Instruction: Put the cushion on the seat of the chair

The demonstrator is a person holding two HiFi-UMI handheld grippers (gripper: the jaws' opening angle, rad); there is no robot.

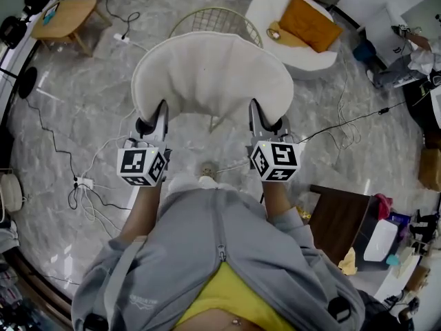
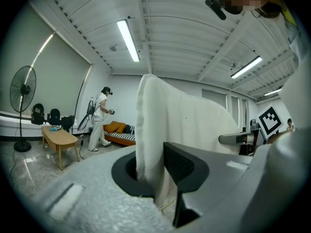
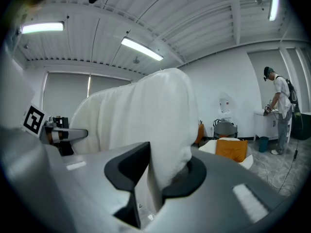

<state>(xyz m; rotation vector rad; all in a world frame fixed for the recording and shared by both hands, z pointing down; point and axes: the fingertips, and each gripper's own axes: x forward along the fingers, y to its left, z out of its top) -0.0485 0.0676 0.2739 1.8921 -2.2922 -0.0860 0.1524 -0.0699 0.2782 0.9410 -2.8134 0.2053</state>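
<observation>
A wide white fluffy cushion [image 1: 212,74] hangs level above the marble floor, held by its near edge from both sides. My left gripper [image 1: 153,121] is shut on the cushion's left near edge, and my right gripper [image 1: 267,121] is shut on its right near edge. In the left gripper view the cushion [image 2: 184,120] stands up between the jaws of the left gripper [image 2: 153,171]. In the right gripper view the cushion [image 3: 141,115] is pinched in the right gripper [image 3: 163,174]. A gold wire chair [image 1: 207,21] stands just beyond the cushion, its seat hidden.
A white round armchair [image 1: 275,9] with an orange pillow [image 1: 309,23] stands at the back right. A low wooden table [image 1: 65,16] is at the back left. Cables and a power strip [image 1: 84,183] lie on the floor at left. A dark cabinet [image 1: 337,219] is near right.
</observation>
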